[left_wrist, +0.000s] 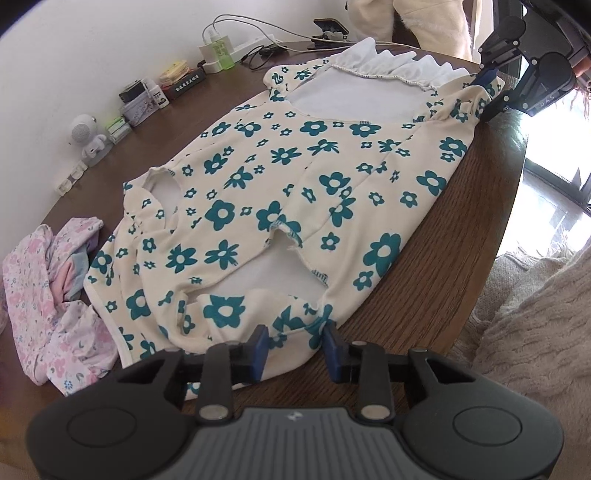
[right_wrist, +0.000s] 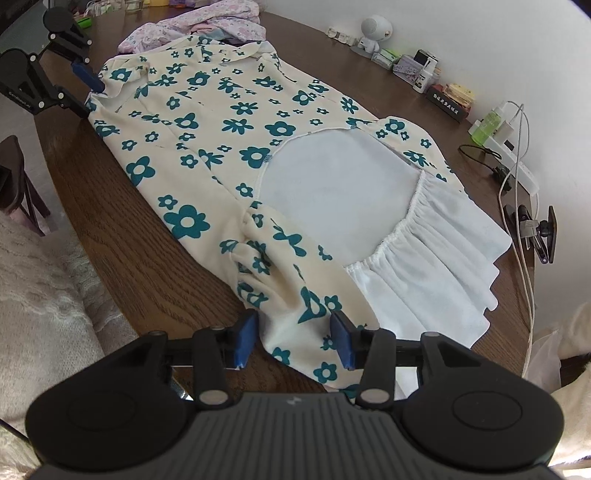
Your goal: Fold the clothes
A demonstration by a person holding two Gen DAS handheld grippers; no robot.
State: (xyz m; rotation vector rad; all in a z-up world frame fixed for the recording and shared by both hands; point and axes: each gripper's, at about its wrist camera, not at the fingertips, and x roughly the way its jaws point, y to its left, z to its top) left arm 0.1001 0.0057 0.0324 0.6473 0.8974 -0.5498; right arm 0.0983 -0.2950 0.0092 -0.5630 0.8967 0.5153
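A cream garment with teal flowers [left_wrist: 288, 166] [right_wrist: 221, 122] lies spread flat on the brown wooden table [left_wrist: 461, 240]. A white ruffle [right_wrist: 424, 266] runs along one end of it. My left gripper [left_wrist: 295, 347] is at the end opposite the ruffle, near the table's edge. Puckered fabric fills the narrow gap between its blue pads. My right gripper [right_wrist: 293, 338] sits at the ruffle end, its pads against a floral flap beside the ruffle. Each gripper also shows far off in the other's view: the right gripper [left_wrist: 489, 94] and the left gripper [right_wrist: 86, 94], both on the garment's edge.
A pile of pink floral clothes [left_wrist: 48, 295] [right_wrist: 207, 22] lies beyond the garment's plain end. Small boxes, bottles and a white figurine [left_wrist: 86, 136] line the wall. A power strip with cables [right_wrist: 517, 162] and a clip [right_wrist: 535, 229] lie past the ruffle. A knitted throw [left_wrist: 535, 332] lies off the table's edge.
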